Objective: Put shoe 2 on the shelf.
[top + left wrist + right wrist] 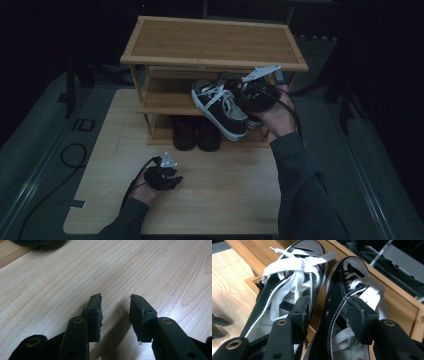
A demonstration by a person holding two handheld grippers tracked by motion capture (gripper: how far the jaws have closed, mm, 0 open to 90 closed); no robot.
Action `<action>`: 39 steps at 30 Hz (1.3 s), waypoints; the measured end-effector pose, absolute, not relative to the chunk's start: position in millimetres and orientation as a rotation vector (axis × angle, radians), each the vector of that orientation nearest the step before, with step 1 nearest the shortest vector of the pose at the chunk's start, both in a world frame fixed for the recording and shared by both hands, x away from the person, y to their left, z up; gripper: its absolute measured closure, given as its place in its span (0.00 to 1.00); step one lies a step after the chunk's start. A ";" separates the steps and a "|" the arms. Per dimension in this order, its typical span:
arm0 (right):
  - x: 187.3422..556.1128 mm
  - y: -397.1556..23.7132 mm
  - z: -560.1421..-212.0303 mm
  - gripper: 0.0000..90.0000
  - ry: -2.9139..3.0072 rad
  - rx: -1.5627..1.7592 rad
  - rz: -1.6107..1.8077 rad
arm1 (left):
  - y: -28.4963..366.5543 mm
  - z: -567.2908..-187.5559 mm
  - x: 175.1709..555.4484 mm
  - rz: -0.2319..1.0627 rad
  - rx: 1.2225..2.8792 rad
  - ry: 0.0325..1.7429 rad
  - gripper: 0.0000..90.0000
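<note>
While the right gripper [325, 312] sits at the two sneakers [220, 107] on the rack [150, 100], its jaws stand apart — one inside each shoe's opening, pressing nothing. Left gripper [115, 308] rests over the table [162, 270] — jaws parted, empty.

Two black canvas sneakers with white laces and white rubber soles [220, 107] are sitting as one pair on the middle shelf. Two dark plain shoes [196, 132] are standing as a second pair on the lowest shelf. One bamboo shoe rack with three shelves [210, 42] is resting on one pale wooden worktop [225, 195]. Two black hand-held grippers are showing: the left hand-held gripper [172, 181] and the right hand-held gripper [235, 90].
</note>
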State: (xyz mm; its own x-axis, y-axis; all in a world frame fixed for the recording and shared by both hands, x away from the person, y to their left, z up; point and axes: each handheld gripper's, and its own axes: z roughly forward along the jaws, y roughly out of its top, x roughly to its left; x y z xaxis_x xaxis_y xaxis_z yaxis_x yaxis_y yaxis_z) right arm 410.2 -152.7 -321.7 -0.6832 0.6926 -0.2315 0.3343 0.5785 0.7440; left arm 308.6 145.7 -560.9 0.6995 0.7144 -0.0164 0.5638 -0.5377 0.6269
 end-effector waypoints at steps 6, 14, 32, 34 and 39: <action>402.1 -160.1 -316.6 0.62 2.285 0.785 0.980 | 145.5 -560.6 308.9 0.316 2.295 0.977 0.68; 397.7 -169.6 -318.4 0.72 2.287 0.738 1.045 | 146.2 -560.1 309.9 0.305 2.285 0.995 0.69; 377.2 -174.5 -314.0 1.00 2.330 0.614 1.063 | 148.4 -514.1 301.1 0.388 2.188 0.924 0.77; 376.1 -174.6 -315.4 1.00 2.330 0.619 1.047 | 149.1 -509.7 302.4 0.399 2.186 0.919 0.79; 372.2 -181.6 -320.5 1.00 2.319 0.637 1.068 | 148.6 -500.2 306.1 0.412 2.178 0.913 0.84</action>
State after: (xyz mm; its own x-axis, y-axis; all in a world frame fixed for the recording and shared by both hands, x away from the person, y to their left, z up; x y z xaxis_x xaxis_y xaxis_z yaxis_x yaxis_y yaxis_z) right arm 372.2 -181.6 -320.5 -0.7631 0.5975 -0.2465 0.2011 0.5819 0.7880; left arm 306.1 148.6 -500.2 0.6968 0.7172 0.0131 0.4842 -0.4837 0.7290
